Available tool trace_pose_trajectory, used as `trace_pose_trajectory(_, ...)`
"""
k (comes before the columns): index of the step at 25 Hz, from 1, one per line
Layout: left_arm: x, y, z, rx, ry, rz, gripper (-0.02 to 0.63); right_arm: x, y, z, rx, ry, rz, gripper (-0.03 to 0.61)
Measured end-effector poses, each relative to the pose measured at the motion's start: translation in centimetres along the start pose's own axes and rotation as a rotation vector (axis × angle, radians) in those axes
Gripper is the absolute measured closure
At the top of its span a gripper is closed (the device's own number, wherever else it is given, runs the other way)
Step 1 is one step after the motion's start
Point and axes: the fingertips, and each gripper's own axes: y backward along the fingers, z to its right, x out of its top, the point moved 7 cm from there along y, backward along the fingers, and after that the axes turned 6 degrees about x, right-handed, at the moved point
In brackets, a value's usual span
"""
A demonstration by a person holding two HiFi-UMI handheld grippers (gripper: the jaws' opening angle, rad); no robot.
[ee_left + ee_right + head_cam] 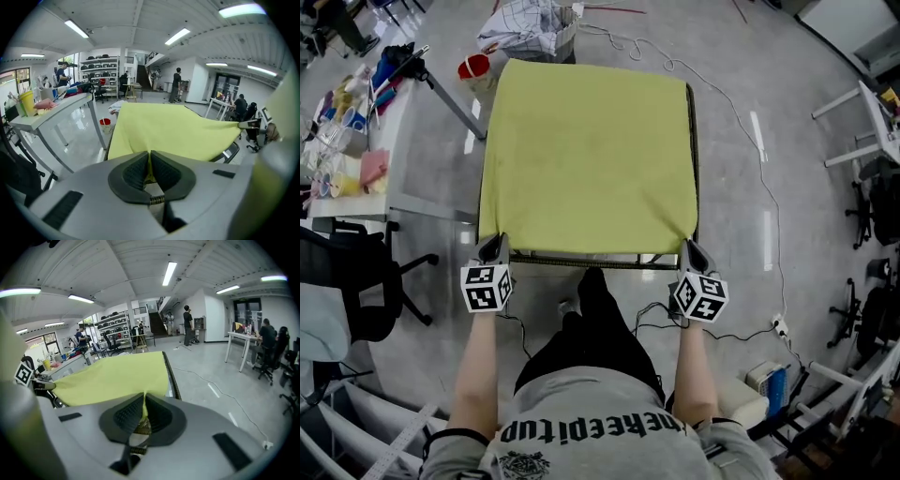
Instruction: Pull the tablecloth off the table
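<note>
A yellow-green tablecloth (pixel 591 155) covers a square black-framed table (pixel 695 150) in the head view. My left gripper (pixel 495 246) is shut on the cloth's near left corner. My right gripper (pixel 689 248) is shut on the near right corner. Between the two corners the near edge is lifted and a strip of the table's front rail shows. In the left gripper view the tablecloth (pixel 168 131) stretches away from the left gripper (pixel 149 161), pinched between the ribbed pads. The right gripper view shows the tablecloth (pixel 117 376) pinched in the right gripper (pixel 143 405).
A white desk (pixel 403 141) with clutter stands left of the table, with a black office chair (pixel 356 281) beside it. A red bucket (pixel 473 67) and a bundle of fabric (pixel 530 33) lie beyond the table. A white cable (pixel 750 141) runs along the floor on the right. Chairs stand at far right.
</note>
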Motion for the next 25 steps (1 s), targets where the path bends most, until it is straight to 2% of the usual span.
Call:
trace_pose_trajectory(7, -1.8, 3.6, -0.1, -0.012, -0.030, 0.025, 0.589, -2.4, 4.2, -1.5, -0.006, -0.018, 0.043, 0.557)
trace_pose_trajectory(16, -4.2, 8.0, 0.9, -0.042, -0.004, 0.054, 0.589, -5.0, 8.8, -1.7, -0.020, -0.052, 0.070, 0.557)
trace_pose_trajectory(20, -3.4, 8.7, 0.8, -0.049, 0.007, 0.090, 0.589, -4.2, 9.4, -1.9, -0.019, -0.037, 0.095, 0.557)
trace_pose_trajectory(25, -0.1, 8.0, 0.6, -0.048, -0.010, 0.155, 0.589, -1.0, 8.4, -1.8, -0.008, -0.003, 0.150, 0.557)
